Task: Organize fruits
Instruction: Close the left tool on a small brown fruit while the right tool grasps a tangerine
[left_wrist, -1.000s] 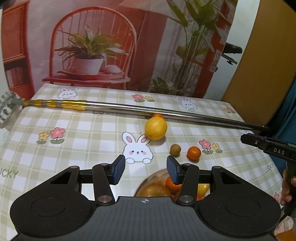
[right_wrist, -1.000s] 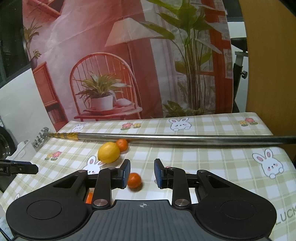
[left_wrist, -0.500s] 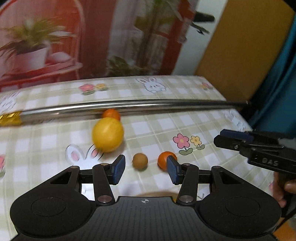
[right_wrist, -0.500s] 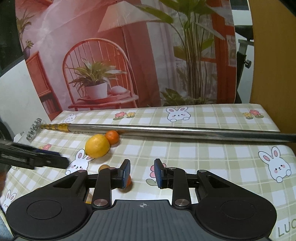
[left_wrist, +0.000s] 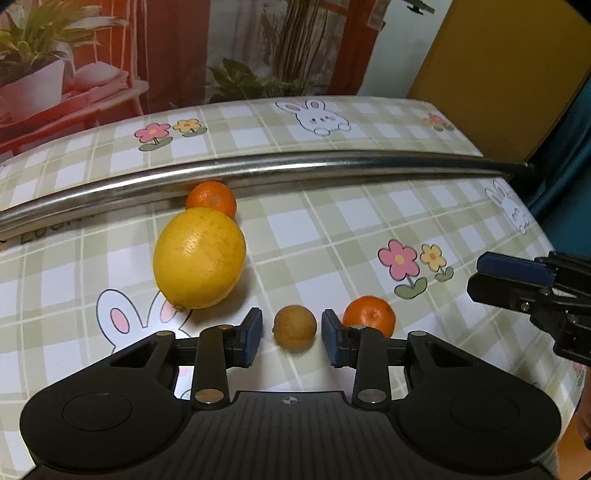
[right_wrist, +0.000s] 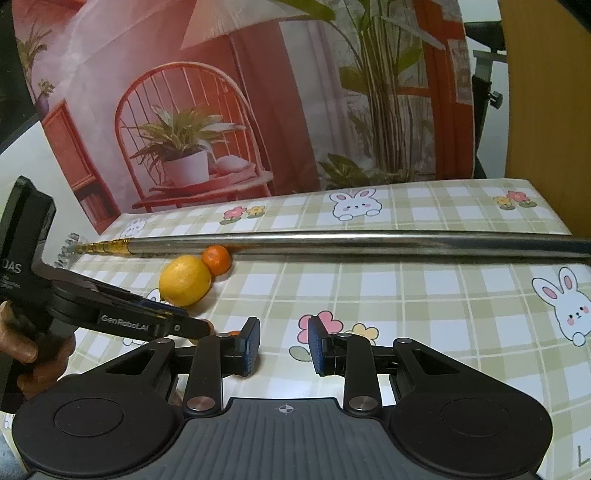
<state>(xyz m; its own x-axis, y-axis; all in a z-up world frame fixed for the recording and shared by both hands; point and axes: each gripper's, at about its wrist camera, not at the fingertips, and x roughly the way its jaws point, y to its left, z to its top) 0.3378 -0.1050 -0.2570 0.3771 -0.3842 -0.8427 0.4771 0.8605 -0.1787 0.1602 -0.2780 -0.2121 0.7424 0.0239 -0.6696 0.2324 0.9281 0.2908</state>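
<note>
The small brown fruit is seen on the surface between the just-narrowed left tongs, not yet pinched, while the right tongs are kept narrow and empty.

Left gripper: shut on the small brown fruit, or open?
Open. The left gripper brackets the small brown fruit, its jaws just closing, gaps visible beside both pads.

Checked tablecloth: metal pole, lemon, two oranges, small brown fruit.
</note>
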